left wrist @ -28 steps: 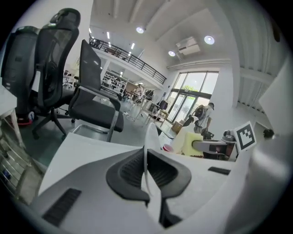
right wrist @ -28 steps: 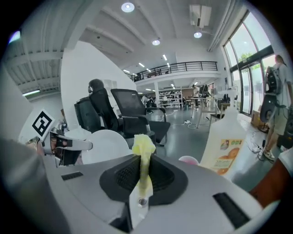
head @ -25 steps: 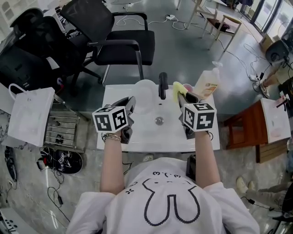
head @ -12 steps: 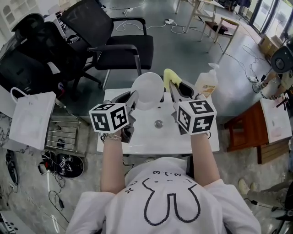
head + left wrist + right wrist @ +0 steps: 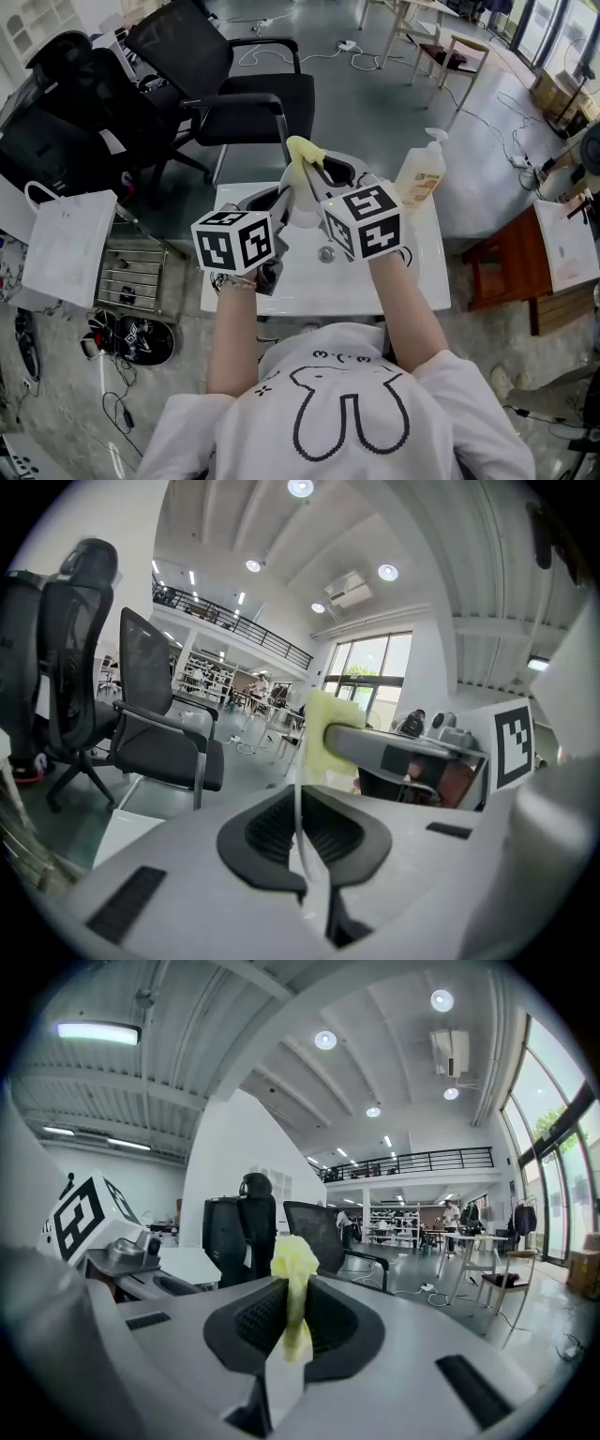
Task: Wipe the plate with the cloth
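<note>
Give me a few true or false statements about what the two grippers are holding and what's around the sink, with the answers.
1. The right gripper is shut on the yellow cloth. True.
2. The left gripper is empty. False: it is shut on the rim of the white plate.
3. In the head view, the soap bottle stands at the right side of the sink. True.
4. The cloth lies in the sink. False: it is held up beside the plate.

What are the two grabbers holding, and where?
The left gripper pinches the round white plate by its rim; the right gripper pinches the yellow cloth by a bunched fold.
</note>
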Tool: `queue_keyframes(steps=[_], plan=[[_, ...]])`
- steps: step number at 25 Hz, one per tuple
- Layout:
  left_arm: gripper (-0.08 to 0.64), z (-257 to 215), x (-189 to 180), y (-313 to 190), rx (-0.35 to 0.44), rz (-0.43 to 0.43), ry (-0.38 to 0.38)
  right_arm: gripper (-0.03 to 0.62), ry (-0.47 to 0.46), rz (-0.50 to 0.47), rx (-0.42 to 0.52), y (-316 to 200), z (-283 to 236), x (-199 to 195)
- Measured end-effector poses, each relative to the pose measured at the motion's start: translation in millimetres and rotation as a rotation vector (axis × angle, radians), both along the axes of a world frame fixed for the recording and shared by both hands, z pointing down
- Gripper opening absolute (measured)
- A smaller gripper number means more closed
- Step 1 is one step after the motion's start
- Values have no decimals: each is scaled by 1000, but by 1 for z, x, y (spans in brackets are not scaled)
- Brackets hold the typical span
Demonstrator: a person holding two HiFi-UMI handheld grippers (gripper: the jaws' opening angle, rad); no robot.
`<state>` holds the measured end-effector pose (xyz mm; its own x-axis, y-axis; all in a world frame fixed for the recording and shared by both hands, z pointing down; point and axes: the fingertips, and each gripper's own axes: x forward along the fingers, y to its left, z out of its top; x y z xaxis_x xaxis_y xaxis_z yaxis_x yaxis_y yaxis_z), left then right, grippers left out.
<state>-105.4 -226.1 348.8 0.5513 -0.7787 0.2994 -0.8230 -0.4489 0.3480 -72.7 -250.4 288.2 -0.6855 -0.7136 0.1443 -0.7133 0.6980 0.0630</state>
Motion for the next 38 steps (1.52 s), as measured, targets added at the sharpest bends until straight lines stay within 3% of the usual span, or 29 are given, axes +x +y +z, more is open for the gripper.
queue_keyframes(steps=[9,27,33,38], plan=[[18,-5,-1,1,4,-20,5,51,51,68,-24,-19,19,12],[18,-5,-5,-9,12,-36,49,51,45,253,-199,-40,86,79],[18,-2,-5,-15,12,-54,23,51,-30,221,-183,-28,67,79],[17,0,-2,-18,11,-58,9,51,-100,114,-218,-10,57,58]])
